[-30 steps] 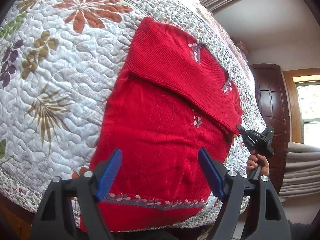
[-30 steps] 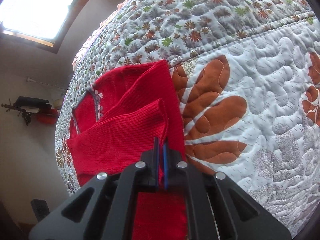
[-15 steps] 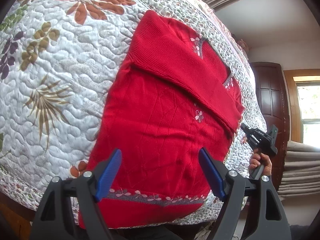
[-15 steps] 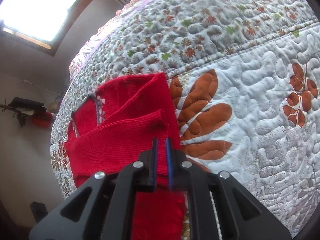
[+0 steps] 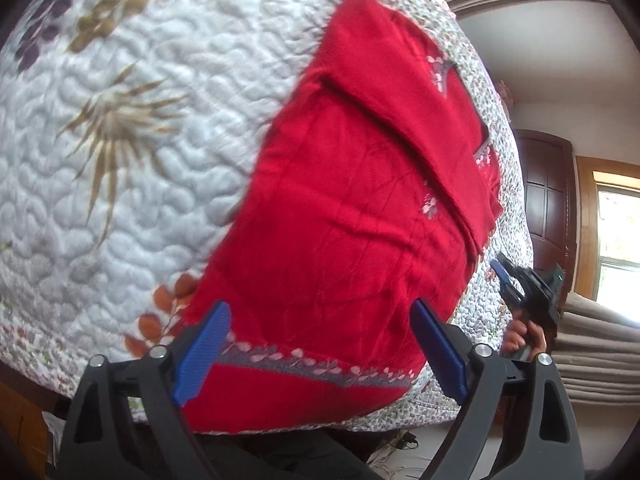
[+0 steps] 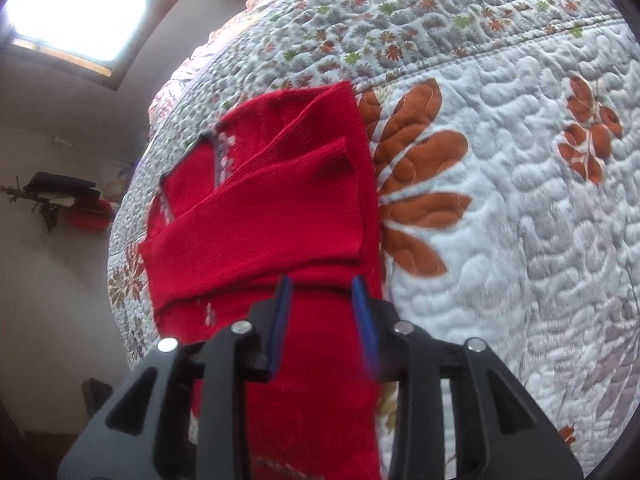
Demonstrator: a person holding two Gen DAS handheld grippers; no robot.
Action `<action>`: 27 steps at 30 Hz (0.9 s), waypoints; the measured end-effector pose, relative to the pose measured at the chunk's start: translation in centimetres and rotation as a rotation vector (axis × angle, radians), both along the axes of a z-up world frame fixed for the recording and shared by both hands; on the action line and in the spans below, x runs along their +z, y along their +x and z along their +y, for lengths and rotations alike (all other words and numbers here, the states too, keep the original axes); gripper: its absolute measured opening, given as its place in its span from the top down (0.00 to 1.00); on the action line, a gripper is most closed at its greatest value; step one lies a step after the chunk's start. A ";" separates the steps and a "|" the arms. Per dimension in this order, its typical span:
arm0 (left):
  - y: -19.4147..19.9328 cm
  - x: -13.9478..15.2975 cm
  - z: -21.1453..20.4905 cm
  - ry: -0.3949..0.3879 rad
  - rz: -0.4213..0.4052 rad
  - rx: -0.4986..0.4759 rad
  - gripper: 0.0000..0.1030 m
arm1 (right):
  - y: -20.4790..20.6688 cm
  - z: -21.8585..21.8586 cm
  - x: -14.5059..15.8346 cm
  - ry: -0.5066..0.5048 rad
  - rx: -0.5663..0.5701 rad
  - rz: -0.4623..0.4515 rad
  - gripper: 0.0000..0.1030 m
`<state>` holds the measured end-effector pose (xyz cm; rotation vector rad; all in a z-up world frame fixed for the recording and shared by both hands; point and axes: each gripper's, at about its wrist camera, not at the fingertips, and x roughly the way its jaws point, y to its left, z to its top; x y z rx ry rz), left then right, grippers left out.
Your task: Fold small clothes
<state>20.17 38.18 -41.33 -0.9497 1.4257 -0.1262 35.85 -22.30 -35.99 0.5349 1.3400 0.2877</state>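
Note:
A small red knitted sweater (image 5: 344,216) lies flat on a quilted bedspread, its sleeves folded across the chest and a grey flowered band along the hem. My left gripper (image 5: 320,354) hovers open above the hem end, nothing between its blue pads. In the right wrist view the same sweater (image 6: 280,216) shows its folded sleeves. My right gripper (image 6: 322,328) stands open just off the sleeve fold, holding nothing. From the left wrist camera the right gripper (image 5: 505,276) appears held by a hand past the sweater's right edge.
The white quilt (image 5: 132,152) with leaf and flower prints covers the whole bed (image 6: 500,184). The bed's edge drops off just below the sweater's hem. A dark wooden door (image 5: 546,200) and a window stand beyond the bed; a shelf (image 6: 56,196) hangs on the wall.
My right gripper has opened and let go of the sleeve, which now lies folded on the sweater, and has drawn back. My left gripper shifted slightly, staying open.

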 end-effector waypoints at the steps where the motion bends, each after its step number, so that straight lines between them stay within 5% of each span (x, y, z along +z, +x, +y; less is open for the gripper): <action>1: -0.9 -0.5 0.3 -0.006 0.015 0.001 0.10 | -1.8 0.1 0.4 0.013 0.022 0.011 0.54; 8: -8.2 -3.9 1.8 -0.025 0.124 -0.015 0.09 | -16.0 0.6 -2.0 0.086 0.142 0.189 0.33; 13: -11.2 -6.5 1.6 -0.067 0.148 -0.035 0.09 | -23.0 0.8 -4.5 0.050 0.191 0.280 0.37; 27: -9.8 -10.6 0.7 -0.151 0.183 -0.107 0.07 | -25.8 1.3 -10.1 0.005 0.142 0.321 0.39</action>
